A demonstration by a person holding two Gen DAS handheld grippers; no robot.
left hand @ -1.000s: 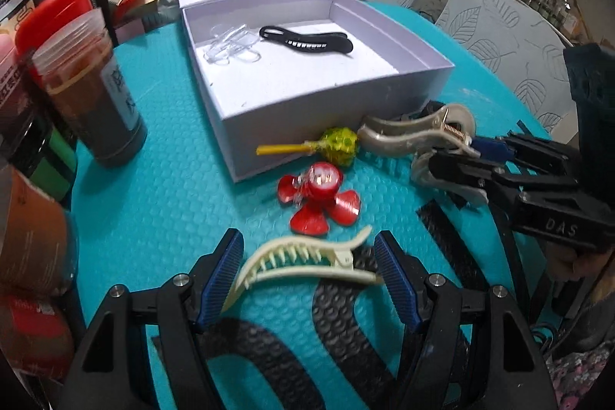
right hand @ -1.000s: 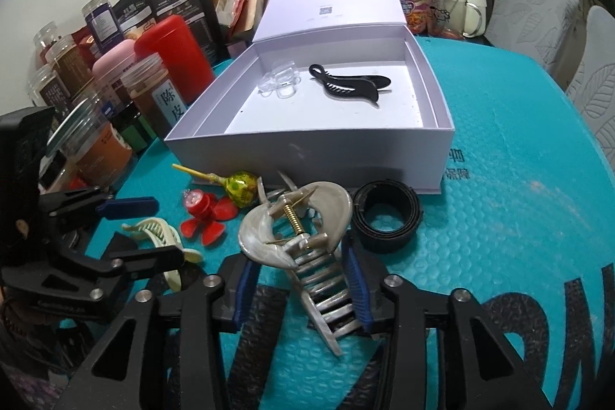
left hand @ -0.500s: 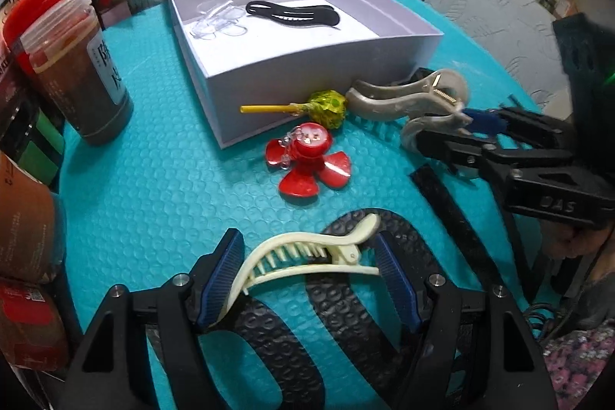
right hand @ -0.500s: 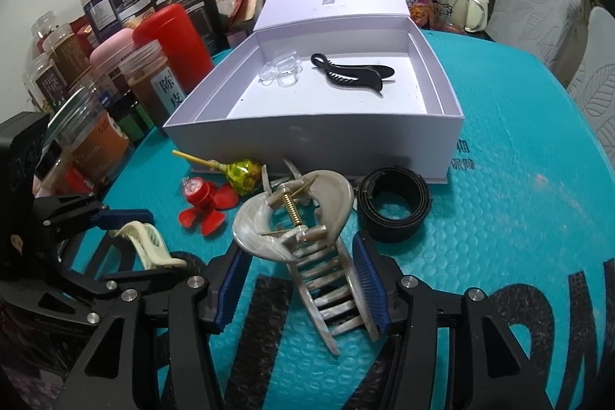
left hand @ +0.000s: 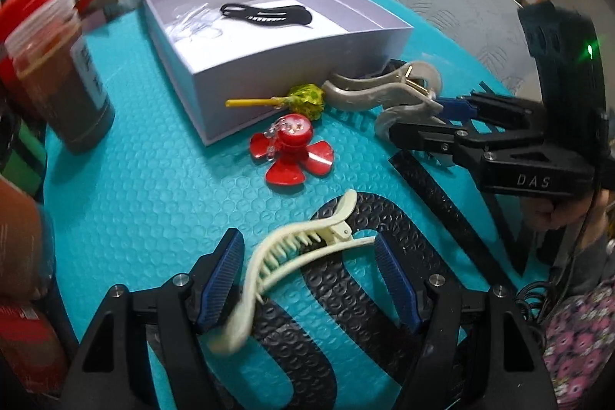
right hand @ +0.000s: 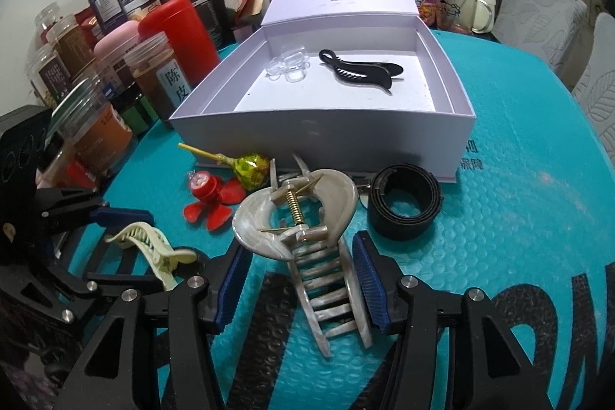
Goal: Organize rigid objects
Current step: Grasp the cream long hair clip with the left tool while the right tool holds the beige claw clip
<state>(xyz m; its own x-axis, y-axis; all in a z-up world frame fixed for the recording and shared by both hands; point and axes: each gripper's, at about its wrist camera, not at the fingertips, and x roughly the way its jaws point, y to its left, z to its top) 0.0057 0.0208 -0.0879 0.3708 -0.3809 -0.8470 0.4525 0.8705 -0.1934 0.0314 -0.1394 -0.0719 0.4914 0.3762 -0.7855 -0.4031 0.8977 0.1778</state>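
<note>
The cream hair clip (left hand: 300, 256) is a slim curved plastic piece with a row of teeth; it lies between the left gripper's (left hand: 307, 279) fingers, long axis slanting from the near left pad up toward the far right, toothed end near the left pad, and whether either pad presses it I cannot tell; the jaws stand fairly wide. The marbled claw clip (right hand: 307, 237), glossy grey-beige with a brass spring, lies on the surface with its long toothed jaws pointing back toward the right gripper (right hand: 300, 283); the ribbed blue pads flank the teeth with a gap on each side, so nothing is clamped. Both clips sit on the teal bubble-textured surface (right hand: 519, 218) just in front of the pale lilac box (right hand: 319, 137); inside that box lie a black hair clip (right hand: 361, 70) and a clear clip (right hand: 288, 70). Against the box's front wall rest a wrapped lollipop (right hand: 250, 170), a red flower-shaped piece (right hand: 211, 198) and a coiled black band (right hand: 403, 202).
</note>
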